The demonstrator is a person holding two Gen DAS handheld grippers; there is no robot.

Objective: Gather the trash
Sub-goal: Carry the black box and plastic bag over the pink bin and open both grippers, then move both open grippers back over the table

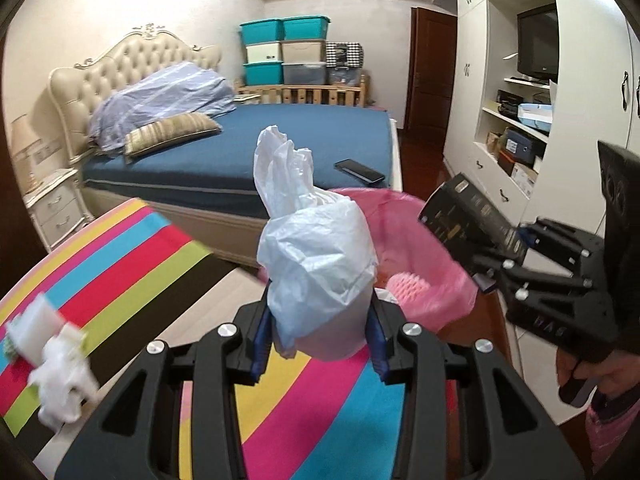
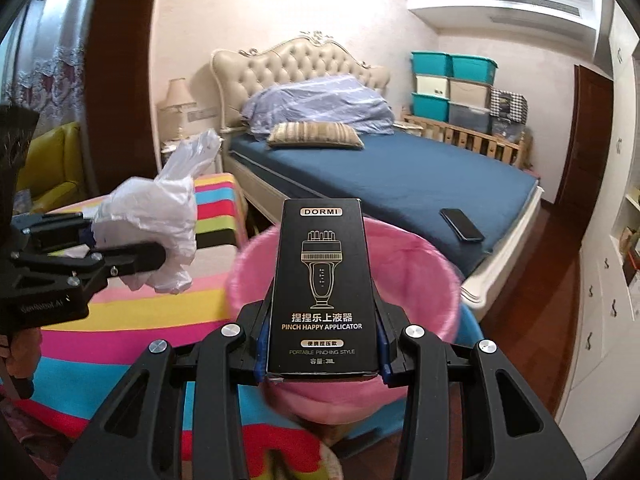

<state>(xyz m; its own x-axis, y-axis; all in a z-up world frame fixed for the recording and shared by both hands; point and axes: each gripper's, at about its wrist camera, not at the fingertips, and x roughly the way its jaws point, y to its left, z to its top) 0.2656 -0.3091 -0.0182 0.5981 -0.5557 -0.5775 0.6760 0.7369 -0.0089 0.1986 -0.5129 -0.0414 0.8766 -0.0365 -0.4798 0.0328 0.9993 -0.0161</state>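
Striped table [image 1: 132, 248]: crumpled white wrapper [image 1: 60, 360] near edge. Blue bed [image 2: 400, 184]: pillow [image 2: 314, 135], phone [image 2: 462, 224].

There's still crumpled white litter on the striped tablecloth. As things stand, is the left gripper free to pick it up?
Probably not yet: the left gripper is shut on a cup wrapped in a white plastic bag, so the white litter must wait.

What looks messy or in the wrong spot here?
A crumpled white wrapper still lies on the striped tablecloth, away from the pink-lined bin. A phone sits near the edge of the blue bed. Nothing looks spilled or broken.
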